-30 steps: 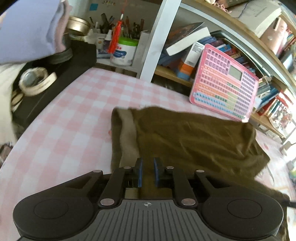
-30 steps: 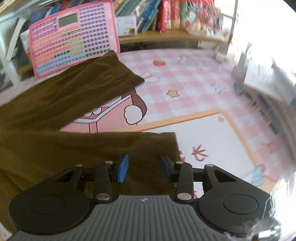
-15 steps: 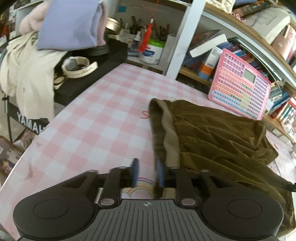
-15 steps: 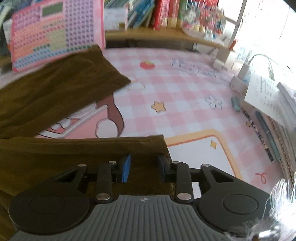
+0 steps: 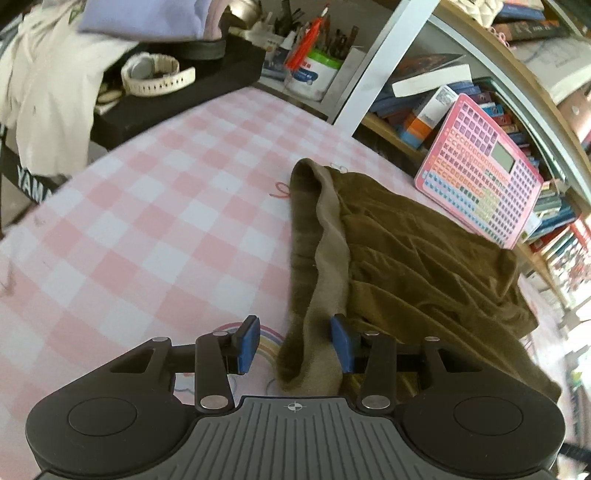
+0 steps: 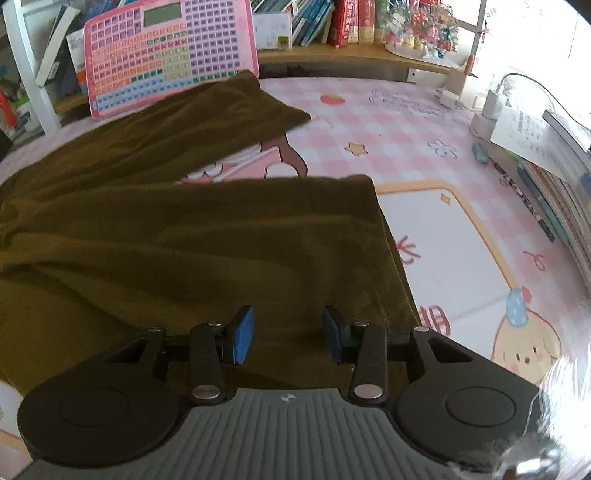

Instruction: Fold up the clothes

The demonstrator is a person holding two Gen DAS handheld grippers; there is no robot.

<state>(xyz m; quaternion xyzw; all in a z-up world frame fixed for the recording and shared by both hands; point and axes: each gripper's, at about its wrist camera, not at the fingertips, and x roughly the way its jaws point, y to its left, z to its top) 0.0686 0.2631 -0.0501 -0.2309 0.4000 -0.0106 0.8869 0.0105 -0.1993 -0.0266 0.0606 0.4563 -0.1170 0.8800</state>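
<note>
Pink checked cloth (image 5: 155, 229), brown trousers (image 5: 413, 258) apparently cut off, both tongs agape

Olive-brown trousers (image 5: 406, 258), creased, legs spread, flat on tablecloth

Bright daylight is streaming over a pink checked tablecloth (image 5: 155, 206), with crowded bookshelves (image 6: 332, 26) standing behind the table.

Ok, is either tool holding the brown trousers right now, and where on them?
Neither. The left tool is open, the trousers' waistband lying loose between its fingers. The right tool is open over the near leg.
</note>
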